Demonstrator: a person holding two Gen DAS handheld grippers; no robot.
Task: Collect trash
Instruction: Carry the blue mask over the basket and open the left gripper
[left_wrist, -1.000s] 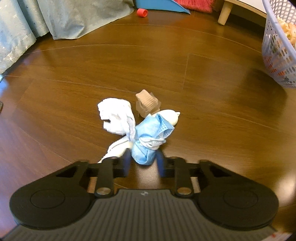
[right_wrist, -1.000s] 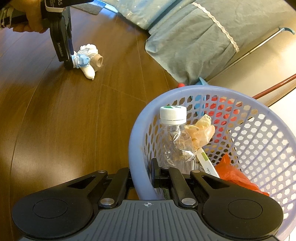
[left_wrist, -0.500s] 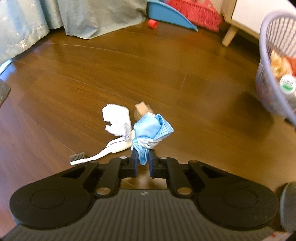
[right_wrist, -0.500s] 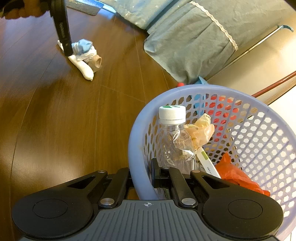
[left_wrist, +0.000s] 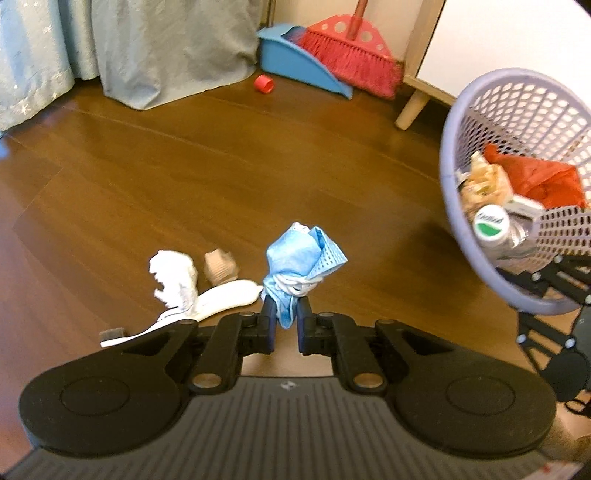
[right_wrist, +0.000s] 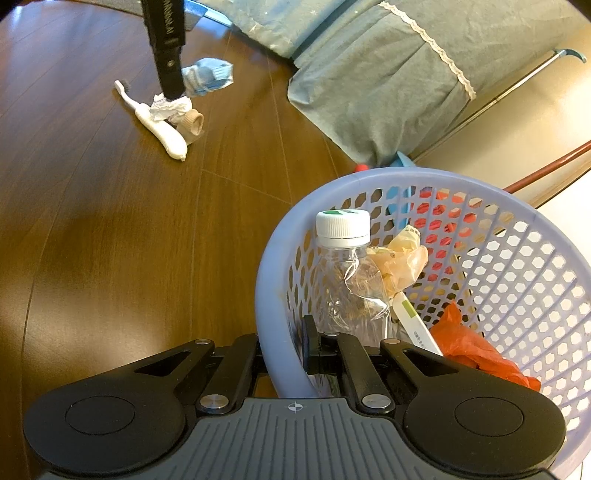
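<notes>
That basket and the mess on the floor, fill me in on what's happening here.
A person is collecting trash with a claw in each hand. The left claw is shut on a crumpled blue face mask, lifted clear of the floor. The right claw is clamped on the rim of the purple basket, which already holds a plastic bottle and wrappers. A toothbrush, a tissue and a small tan piece are still on the floor.

Glossy wood floor (left_wrist: 221, 177), perforated plastic basket (right_wrist: 535, 266), crumpled cloth mask (left_wrist: 299, 254)

Blue mask (left_wrist: 301, 254), lavender basket (left_wrist: 448, 173), red broom (left_wrist: 351, 55).
</notes>
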